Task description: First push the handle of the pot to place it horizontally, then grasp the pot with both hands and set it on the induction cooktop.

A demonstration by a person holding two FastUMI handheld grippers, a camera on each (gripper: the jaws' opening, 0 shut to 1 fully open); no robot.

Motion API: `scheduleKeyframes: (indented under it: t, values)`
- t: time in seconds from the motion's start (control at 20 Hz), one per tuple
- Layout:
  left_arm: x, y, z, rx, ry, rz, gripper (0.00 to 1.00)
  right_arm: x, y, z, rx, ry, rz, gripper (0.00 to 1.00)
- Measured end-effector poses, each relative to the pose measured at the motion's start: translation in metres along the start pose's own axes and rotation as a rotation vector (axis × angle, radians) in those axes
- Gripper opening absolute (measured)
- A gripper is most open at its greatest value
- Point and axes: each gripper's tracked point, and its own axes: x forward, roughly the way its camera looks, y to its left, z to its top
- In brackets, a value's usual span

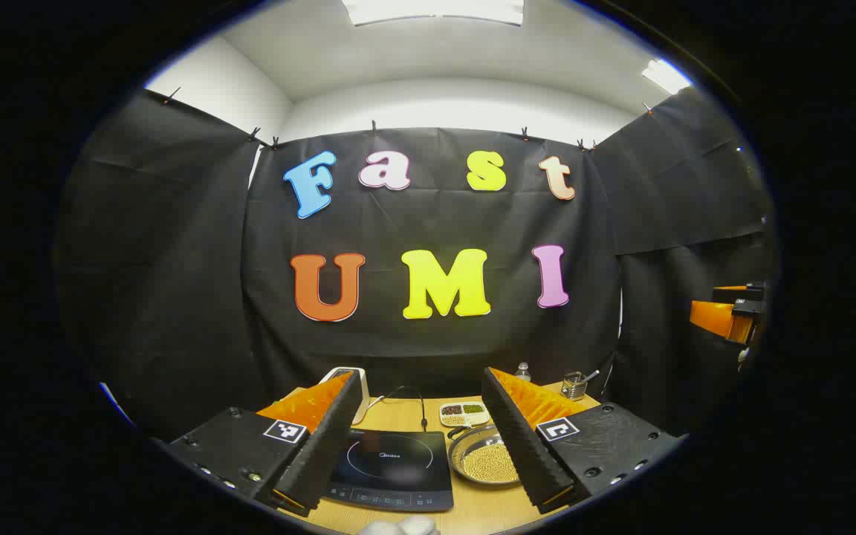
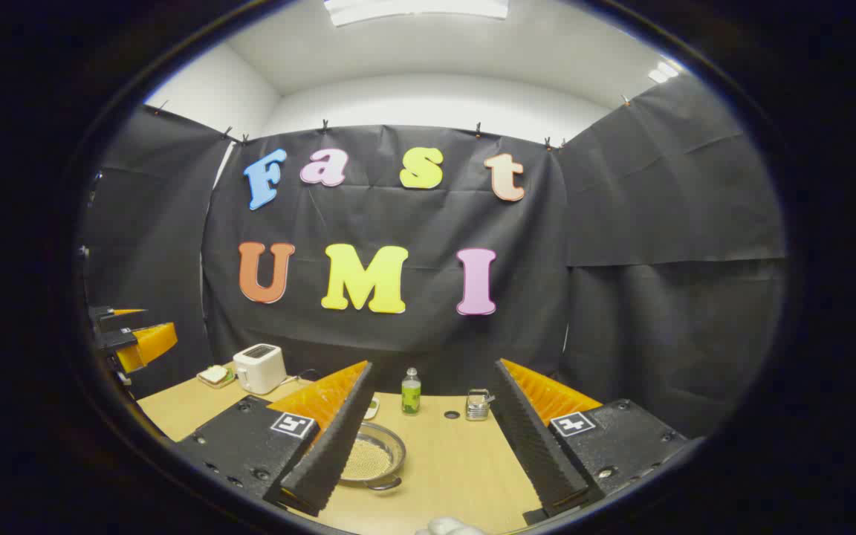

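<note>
Both jaws spread wide, holding nothing, above the wooden table [image 2: 458, 461].

Between the left gripper [image 1: 428, 446] fingers lie the induction cooktop [image 1: 391, 469] and, just right of it, the pot [image 1: 486, 455] filled with pale beans; its handle points toward the back. From the right gripper [image 2: 428, 453], the pot [image 2: 373, 459] sits low left, with a toaster [image 2: 259, 368], green bottle [image 2: 411, 391] and small metal holder [image 2: 477, 406] behind it.

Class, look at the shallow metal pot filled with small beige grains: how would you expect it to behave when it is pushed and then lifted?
The shallow metal pot looks rigid and would probably slide on the smooth wooden table. Its small beige grains likely add weight and may spill if it tilts, since no lid is visible.
</note>
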Motion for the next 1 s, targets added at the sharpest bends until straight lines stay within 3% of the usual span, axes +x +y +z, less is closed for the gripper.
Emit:
scheduleKeyframes:
  t: [0.05,0.1,0.8,0.95,1.0]
  values:
    - [0.0,0.0,-0.001,-0.001,0.003,0.0,0.96,0.001,0.001,-0.001,-0.002,0.003,0.0,0.96]
    - [0.002,0.0,-0.001,-0.002,0.004,0.0,0.96,0.0,0.002,0.0,0.002,0.003,0.001,1.0]
    - [-0.002,0.009,-0.005,0.0,0.002,-0.016,0.96,0.003,0.021,-0.01,-0.008,0.021,0.001,0.96]
    - [-0.004,0.011,-0.012,-0.005,0.014,-0.02,1.0,0.006,0.037,-0.023,-0.009,0.06,0.038,0.96]
    - [-0.005,0.011,-0.015,-0.007,0.023,-0.019,0.96,0.008,0.044,-0.028,-0.005,0.076,0.059,1.0]
